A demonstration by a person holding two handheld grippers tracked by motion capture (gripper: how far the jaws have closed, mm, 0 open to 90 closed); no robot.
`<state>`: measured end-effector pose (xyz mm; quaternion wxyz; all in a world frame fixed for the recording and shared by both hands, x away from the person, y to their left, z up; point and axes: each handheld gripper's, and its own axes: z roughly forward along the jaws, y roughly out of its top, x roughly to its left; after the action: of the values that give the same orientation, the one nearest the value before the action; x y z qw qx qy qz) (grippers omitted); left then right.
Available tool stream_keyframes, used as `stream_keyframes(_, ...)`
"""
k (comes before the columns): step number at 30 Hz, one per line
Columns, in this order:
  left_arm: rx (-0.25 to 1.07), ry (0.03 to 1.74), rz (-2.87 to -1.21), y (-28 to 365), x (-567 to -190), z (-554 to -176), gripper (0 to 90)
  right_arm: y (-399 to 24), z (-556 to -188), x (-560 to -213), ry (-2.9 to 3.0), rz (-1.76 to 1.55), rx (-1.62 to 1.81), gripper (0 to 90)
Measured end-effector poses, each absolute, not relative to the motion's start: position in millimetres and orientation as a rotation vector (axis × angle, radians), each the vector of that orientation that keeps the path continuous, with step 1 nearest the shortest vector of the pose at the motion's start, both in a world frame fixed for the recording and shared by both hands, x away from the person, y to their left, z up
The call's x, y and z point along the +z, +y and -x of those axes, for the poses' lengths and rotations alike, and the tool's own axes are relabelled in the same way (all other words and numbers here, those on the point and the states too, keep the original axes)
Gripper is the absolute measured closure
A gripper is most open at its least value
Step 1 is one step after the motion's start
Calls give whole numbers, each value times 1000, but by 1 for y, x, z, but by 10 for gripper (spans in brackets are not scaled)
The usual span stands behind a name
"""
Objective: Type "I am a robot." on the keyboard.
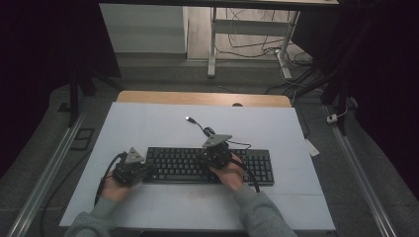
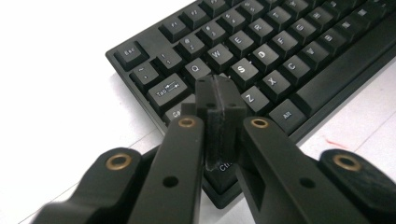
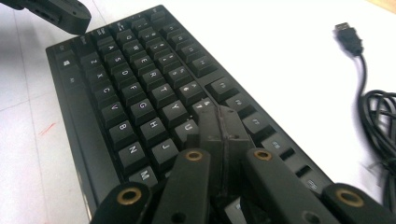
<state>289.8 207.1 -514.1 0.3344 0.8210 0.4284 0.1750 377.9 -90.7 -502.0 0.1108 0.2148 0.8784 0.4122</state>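
White table mat (image 1: 148,123), floor cables (image 1: 247,47)

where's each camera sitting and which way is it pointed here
High view: above the person's side, looking forward and down at the table; both forearms, left gripper and right gripper show.
Left gripper view: rides the left gripper, looking along its shut jaws at the keyboard near A.
Right gripper view: rides the right gripper, jaws shut near U and I; USB plug beyond.
All three share the keyboard.

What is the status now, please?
Left gripper shut, over the A key. Right gripper shut, near U. Keyboard flat. USB cable lies aside.
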Motion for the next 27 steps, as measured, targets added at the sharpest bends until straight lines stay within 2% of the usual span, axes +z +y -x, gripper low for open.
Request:
stream_keyframes(4, 449, 1118, -2120, 209, -513, -289, 877, -103, -373, -499, 2569, -631, 1230, 900)
stream_keyframes(7, 439, 1117, -2104, 211, -512, -289, 813, -115, -371, -498, 2562, -637, 1233, 900)
stream_keyframes(8, 436, 1118, -2101, 211, -512, -289, 782, -119, -371, -498, 2552, -644, 1244, 882)
stream_keyframes(10, 434, 1118, -2096, 211, -512, -289, 710, -125, -370, -497, 2540, -664, 1261, 791)
stream_keyframes(16, 434, 1126, -2079, 212, -511, -289, 557, -143, -364, -494, 2509, -694, 1284, 648)
stream_keyframes(22, 432, 1132, -2072, 211, -511, -288, 460, -163, -356, -492, 2481, -721, 1296, 573)
stream_keyframes(27, 429, 1137, -2065, 212, -511, -288, 427, -181, -350, -491, 2457, -747, 1300, 542)
